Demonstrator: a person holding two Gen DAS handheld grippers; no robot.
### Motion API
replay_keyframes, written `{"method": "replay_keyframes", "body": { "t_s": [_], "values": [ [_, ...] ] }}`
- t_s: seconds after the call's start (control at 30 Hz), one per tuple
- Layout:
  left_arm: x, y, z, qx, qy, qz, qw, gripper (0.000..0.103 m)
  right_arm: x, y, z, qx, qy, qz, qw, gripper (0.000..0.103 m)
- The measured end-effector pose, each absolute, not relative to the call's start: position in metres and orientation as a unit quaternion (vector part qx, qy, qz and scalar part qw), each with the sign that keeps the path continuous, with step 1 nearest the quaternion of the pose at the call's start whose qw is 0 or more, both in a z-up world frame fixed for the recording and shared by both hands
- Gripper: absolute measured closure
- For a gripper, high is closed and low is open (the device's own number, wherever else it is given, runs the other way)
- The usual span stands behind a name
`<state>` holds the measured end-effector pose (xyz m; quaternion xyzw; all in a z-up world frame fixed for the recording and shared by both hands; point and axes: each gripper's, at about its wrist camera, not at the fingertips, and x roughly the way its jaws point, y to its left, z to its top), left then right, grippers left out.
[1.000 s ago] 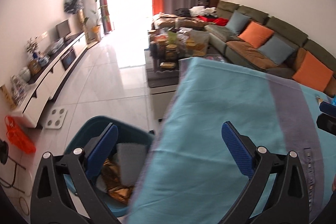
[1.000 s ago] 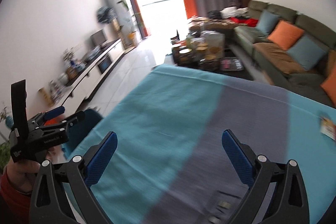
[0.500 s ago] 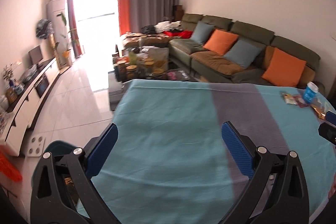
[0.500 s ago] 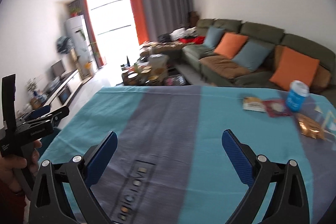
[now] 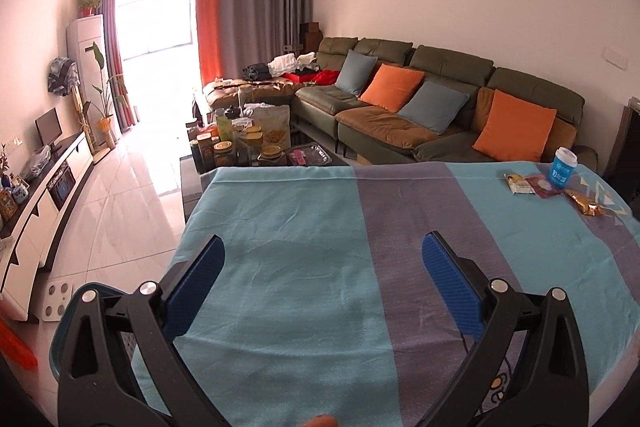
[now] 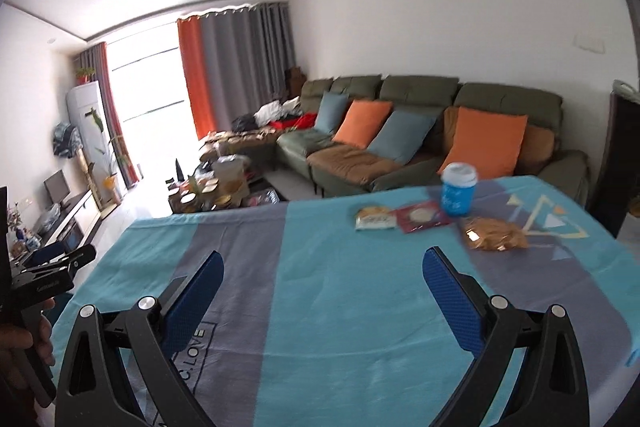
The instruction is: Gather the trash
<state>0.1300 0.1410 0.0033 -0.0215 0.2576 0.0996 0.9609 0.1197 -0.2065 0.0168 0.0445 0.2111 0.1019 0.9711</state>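
Observation:
Trash lies at the far right of the table: a blue paper cup, a gold crumpled wrapper, a red packet and a pale snack packet. The same group shows in the left wrist view, with the cup and gold wrapper. My right gripper is open and empty above the cloth, short of the trash. My left gripper is open and empty over the table's left part. A dark teal bin sits on the floor at the table's left edge.
The table wears a teal and grey striped cloth. Beyond it stand a cluttered coffee table and a green sofa with orange and blue cushions. A white TV cabinet runs along the left wall.
Both grippers have swung from the bin at the left edge rightward across the table. The trash at the far right has come into view. Both stay open and empty.

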Motion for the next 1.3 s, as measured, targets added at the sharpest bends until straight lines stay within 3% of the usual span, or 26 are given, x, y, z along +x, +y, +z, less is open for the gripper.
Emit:
{"method": "replay_keyframes", "body": {
  "t_s": [0.53, 1.3],
  "values": [
    [0.075, 0.124, 0.021, -0.033, 0.199, 0.073, 0.977, 0.006, 0.074, -0.215, 0.035, 0.035, 0.153, 0.068, 0.985, 0.007],
    [-0.021, 0.075, 0.028, -0.006, 0.093, 0.034, 0.995, 0.006, 0.01, -0.187, 0.018, 0.009, 0.117, 0.064, 0.991, 0.007]
  ]
}}
